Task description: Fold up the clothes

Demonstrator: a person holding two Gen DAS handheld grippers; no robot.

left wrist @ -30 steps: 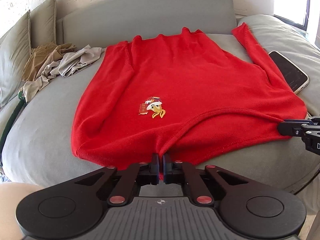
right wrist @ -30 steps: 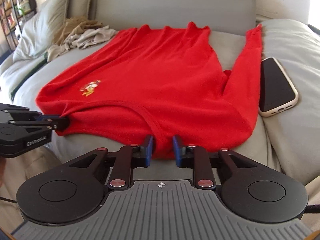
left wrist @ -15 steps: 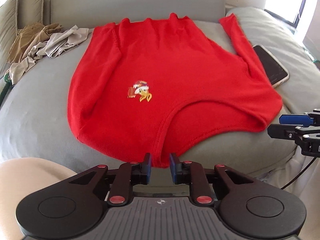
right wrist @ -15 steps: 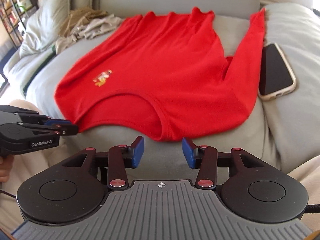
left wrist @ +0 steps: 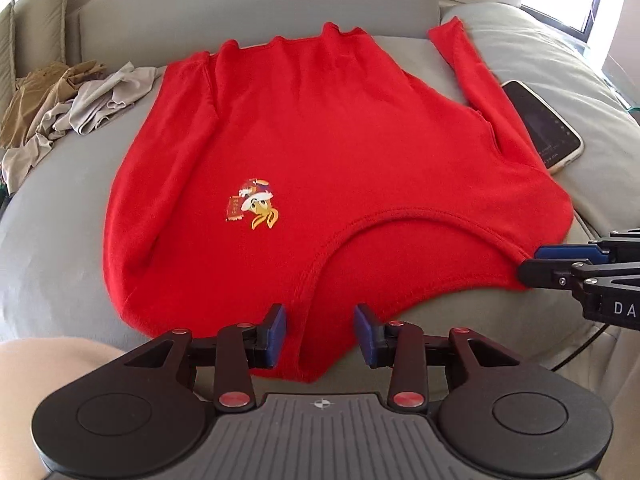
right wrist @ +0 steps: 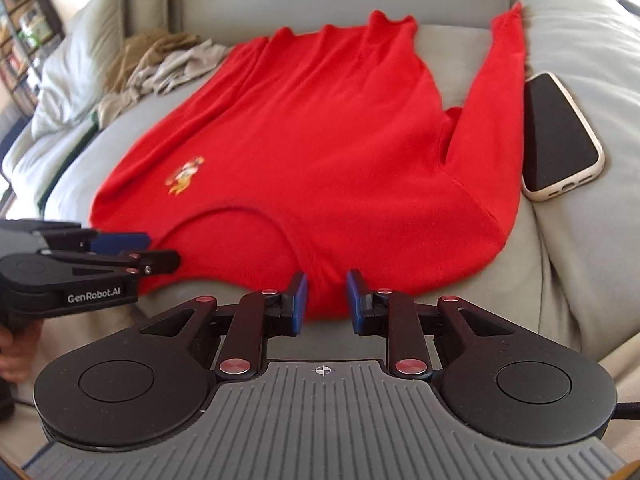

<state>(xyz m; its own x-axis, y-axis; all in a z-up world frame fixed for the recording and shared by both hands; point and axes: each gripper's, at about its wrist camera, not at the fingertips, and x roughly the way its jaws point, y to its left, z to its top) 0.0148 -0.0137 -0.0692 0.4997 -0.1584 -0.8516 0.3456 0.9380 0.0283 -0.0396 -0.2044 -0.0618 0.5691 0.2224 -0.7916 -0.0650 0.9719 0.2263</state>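
A red long-sleeved shirt (left wrist: 320,140) with a small cartoon print lies flat on the grey sofa seat (left wrist: 52,240), its neckline toward me. My left gripper (left wrist: 320,336) is at the shirt's near edge. Its jaws are opening, and the hem's fold lies loose between the blue pads (left wrist: 276,328). My right gripper (right wrist: 324,300) is at the near edge of the same shirt (right wrist: 320,160), further right. Its jaws are closing around a bulge of fabric, and the pads do not press on it. Each gripper shows in the other's view: right gripper (left wrist: 532,264), left gripper (right wrist: 160,252).
A phone (left wrist: 540,128) lies face up on the cushion beside the right sleeve, and the same phone (right wrist: 560,140) shows in the right wrist view. A heap of beige and tan clothes (left wrist: 80,96) sits at the back left, by pale pillows (right wrist: 80,68). A person's hand (right wrist: 16,352) holds the left gripper.
Both grippers were shut on the shirt's near edge and have let it go. The left jaws keep widening. The right jaws opened wide, then narrowed. Both grippers have drawn back slightly.
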